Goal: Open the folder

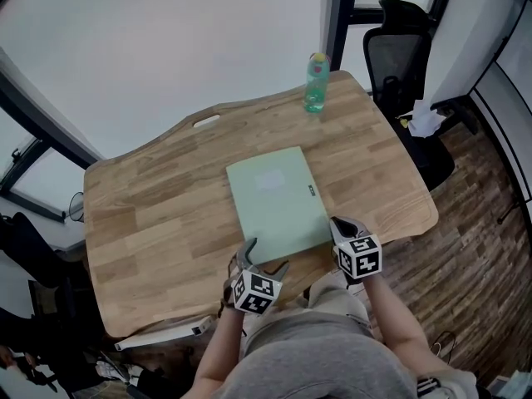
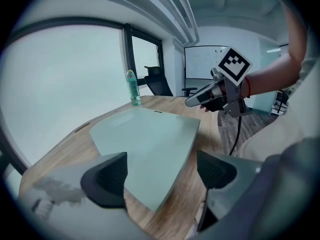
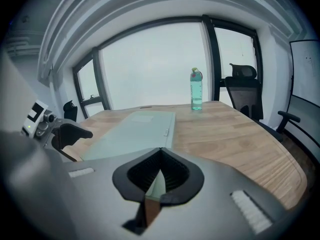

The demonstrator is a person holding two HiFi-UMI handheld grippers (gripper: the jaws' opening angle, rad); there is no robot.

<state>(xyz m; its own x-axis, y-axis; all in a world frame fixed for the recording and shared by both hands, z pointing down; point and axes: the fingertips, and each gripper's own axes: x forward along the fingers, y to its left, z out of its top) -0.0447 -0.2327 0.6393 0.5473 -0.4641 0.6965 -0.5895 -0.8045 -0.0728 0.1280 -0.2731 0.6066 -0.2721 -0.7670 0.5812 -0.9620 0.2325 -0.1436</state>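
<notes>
A pale green folder (image 1: pixel 274 202) lies flat and closed on the wooden table (image 1: pixel 150 214), near the front edge. My left gripper (image 1: pixel 268 256) hangs open just above the folder's near left corner. In the left gripper view its jaws (image 2: pixel 161 174) stand wide apart, with the folder's corner (image 2: pixel 145 139) below the gap and nothing touching the pads. My right gripper (image 1: pixel 339 227) is at the folder's near right corner. Its jaws (image 3: pixel 160 151) are shut tip to tip, and the folder (image 3: pixel 132 131) stretches away beyond them.
A green water bottle (image 1: pixel 316 81) stands upright at the far edge of the table, well behind the folder. A black office chair (image 1: pixel 403 56) stands past the table's right end. The person's lap is against the front edge.
</notes>
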